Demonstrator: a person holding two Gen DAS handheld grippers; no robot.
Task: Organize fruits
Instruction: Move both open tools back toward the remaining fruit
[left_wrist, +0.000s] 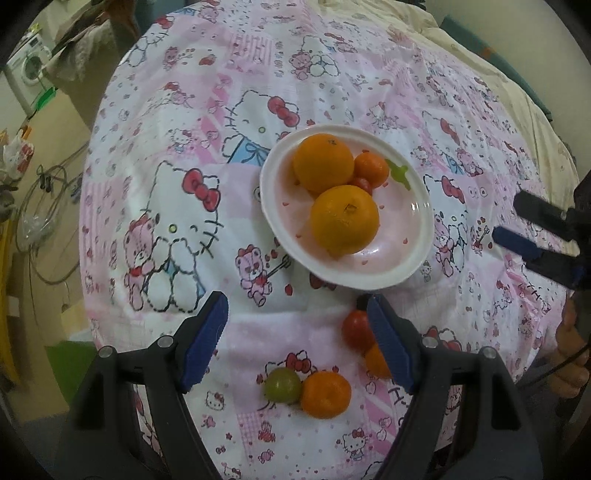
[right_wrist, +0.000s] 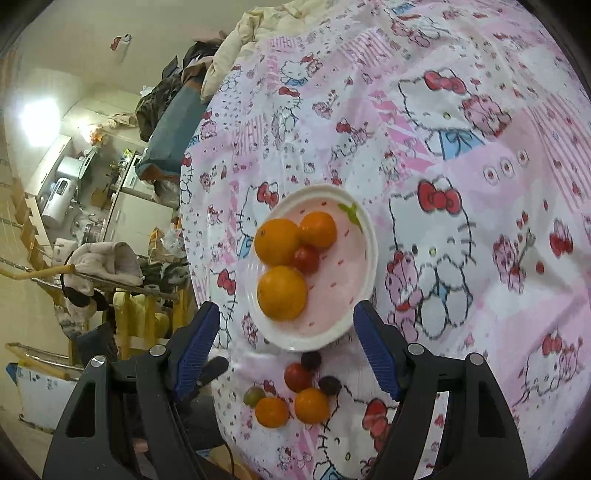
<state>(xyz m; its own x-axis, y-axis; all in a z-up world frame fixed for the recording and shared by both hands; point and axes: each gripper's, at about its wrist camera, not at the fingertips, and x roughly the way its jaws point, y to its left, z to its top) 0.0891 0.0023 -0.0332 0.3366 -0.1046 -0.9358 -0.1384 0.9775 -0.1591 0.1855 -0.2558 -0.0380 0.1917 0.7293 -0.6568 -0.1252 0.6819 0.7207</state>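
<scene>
Left wrist: plate (left_wrist: 413, 258) holds oranges (left_wrist: 344, 220), perhaps one tomato (left_wrist: 362, 184).

Glossy plate (left_wrist: 419, 206) on matt printed cloth (left_wrist: 166, 122); dimpled-skinned oranges (left_wrist: 344, 220).

A lived-in home: the surface under the fingers wears a pink Hello Kitty cloth (left_wrist: 177, 206), a washing machine (left_wrist: 27, 68) stands far left of the left fingers, and cluttered kitchen shelves (right_wrist: 85, 192) (water heater (right_wrist: 59, 201) included) sit left of the right fingers.
</scene>
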